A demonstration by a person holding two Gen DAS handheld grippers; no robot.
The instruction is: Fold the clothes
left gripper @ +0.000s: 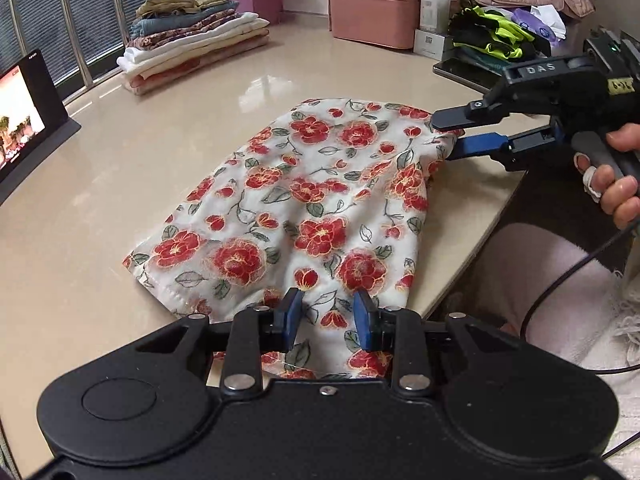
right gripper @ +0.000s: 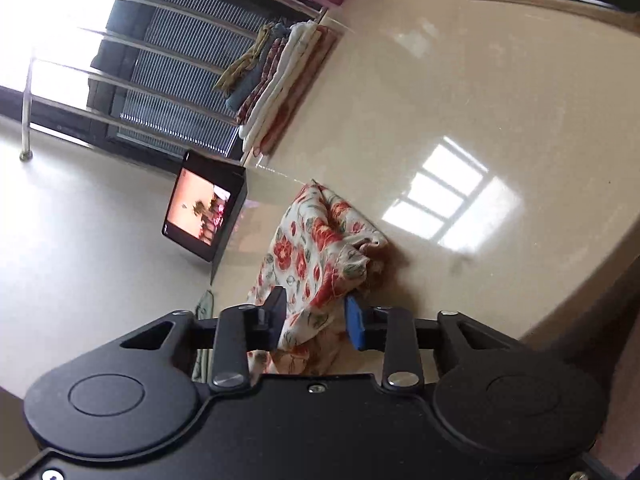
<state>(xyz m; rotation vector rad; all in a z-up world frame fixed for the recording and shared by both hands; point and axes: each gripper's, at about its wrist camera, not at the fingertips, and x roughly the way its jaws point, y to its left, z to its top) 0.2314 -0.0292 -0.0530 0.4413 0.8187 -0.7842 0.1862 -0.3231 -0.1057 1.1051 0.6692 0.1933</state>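
The floral garment is lying on the tabletop at its near edge. Its near hem is being straddled by the left gripper, its far corner by the right gripper; whether either pair of jaws is pinching cannot be told.

the table is a smooth, glossy cream surface that mirrors the window panes. on it near the front edge lies a thin, soft flowered cloth, matt, with a stitched hem. the left gripper has matt black plastic arms, shiny metal rivets and blue rubbery-looking pads; the right gripper is made alike. toward the far edge, a stack of folded clothes shows crinkled and plain woven cloth. a glossy-screened tablet stands at the left edge beside metal window rails.
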